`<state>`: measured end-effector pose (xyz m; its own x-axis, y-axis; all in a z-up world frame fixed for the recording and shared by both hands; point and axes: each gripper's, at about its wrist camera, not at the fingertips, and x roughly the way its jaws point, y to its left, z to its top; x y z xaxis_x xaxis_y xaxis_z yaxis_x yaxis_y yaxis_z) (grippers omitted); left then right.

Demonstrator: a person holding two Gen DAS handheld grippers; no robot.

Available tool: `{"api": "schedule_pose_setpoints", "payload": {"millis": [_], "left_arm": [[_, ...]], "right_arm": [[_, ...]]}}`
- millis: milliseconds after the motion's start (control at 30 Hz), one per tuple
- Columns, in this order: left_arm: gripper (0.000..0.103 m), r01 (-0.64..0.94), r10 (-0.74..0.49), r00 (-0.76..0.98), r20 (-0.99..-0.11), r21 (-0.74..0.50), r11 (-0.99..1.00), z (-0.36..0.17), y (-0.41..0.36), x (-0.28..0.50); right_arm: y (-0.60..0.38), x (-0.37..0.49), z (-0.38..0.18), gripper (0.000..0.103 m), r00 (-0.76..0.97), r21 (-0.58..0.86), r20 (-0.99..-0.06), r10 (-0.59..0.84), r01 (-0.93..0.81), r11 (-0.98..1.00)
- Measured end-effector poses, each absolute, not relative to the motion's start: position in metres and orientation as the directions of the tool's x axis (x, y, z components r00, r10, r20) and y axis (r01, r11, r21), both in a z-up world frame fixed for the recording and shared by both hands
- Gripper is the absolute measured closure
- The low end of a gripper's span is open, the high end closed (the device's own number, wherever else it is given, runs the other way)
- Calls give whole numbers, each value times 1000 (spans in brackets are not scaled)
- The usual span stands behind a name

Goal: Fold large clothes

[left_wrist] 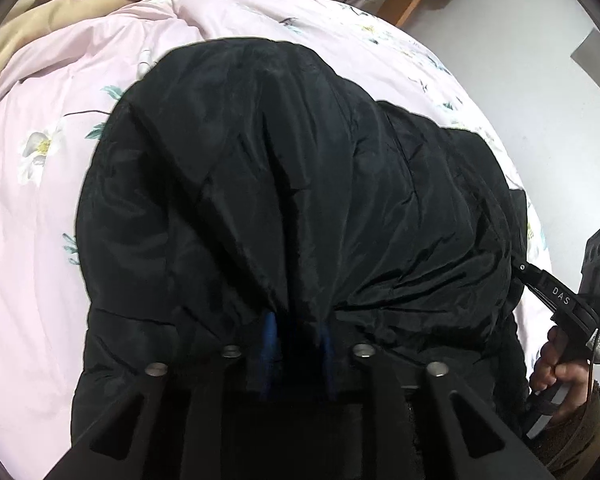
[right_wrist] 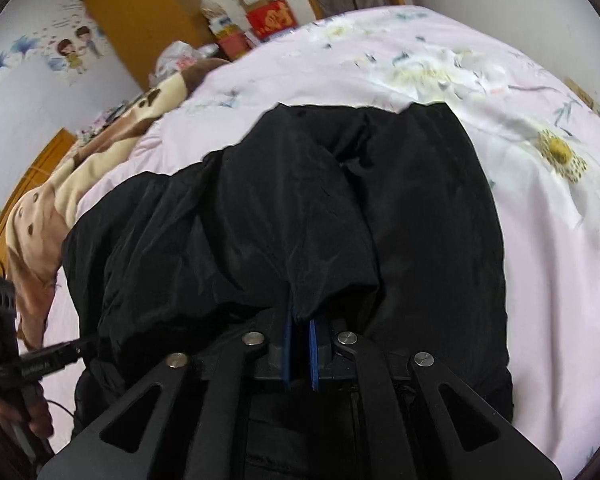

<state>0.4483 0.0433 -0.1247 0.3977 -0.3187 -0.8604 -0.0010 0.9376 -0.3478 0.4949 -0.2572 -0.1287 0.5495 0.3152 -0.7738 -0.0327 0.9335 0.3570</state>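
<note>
With both tongs, left (left_wrist: 298, 336) and right (right_wrist: 300, 344), clamped on the black padded nylon jacket (left_wrist: 300, 180), we should carry its edge evenly across the pink floral bed (left_wrist: 40, 220).

Left tongs (left_wrist: 298, 344) up close: matte black frame, triangular cut-outs in the outer arms, four round silver pivot screws in a row, blue pads on the fingers. Right tongs (right_wrist: 301, 350) are built the same, black linkage with silver screw heads and blue pads. Over in the left view, the right hand (left_wrist: 556, 364) shows beside a brown fleecy sleeve (left_wrist: 580, 420), its black handle lettered DAS in white, a green light glowing on the boxy module above
</note>
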Motion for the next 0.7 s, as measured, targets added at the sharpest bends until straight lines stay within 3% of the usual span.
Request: {"api": "schedule_pose_setpoints", "payload": {"millis": [67, 133, 200, 300, 467, 600, 700], "left_arm": [[53, 0, -293, 409, -864, -321, 947, -115, 51, 450], [50, 28, -290, 454, -842, -312, 950, -96, 63, 448], [42, 39, -266, 493, -828, -284, 958, -80, 71, 442], [41, 45, -205, 577, -790, -220, 974, -52, 78, 448], [41, 18, -203, 604, -771, -241, 970, -35, 71, 481], [41, 31, -168, 555, -814, -181, 983, -54, 50, 510], [41, 27, -126, 528, -840, -132, 991, -79, 48, 522]], "right_arm": [[-255, 490, -118, 85, 554, 332, -778, 297, -38, 942], [-254, 484, -102, 70, 566, 273, -788, 242, -31, 962], [-252, 474, -81, 68, 601, 210, -774, 196, -47, 976], [-242, 466, -56, 66, 681, 79, -727, 89, -46, 996], [-205, 473, -38, 62, 731, 66, -663, 162, -159, 985], [-175, 494, -60, 57, 675, 59, -701, 228, -264, 963], [-169, 508, -91, 57, 622, 4, -762, 179, -272, 962]]}}
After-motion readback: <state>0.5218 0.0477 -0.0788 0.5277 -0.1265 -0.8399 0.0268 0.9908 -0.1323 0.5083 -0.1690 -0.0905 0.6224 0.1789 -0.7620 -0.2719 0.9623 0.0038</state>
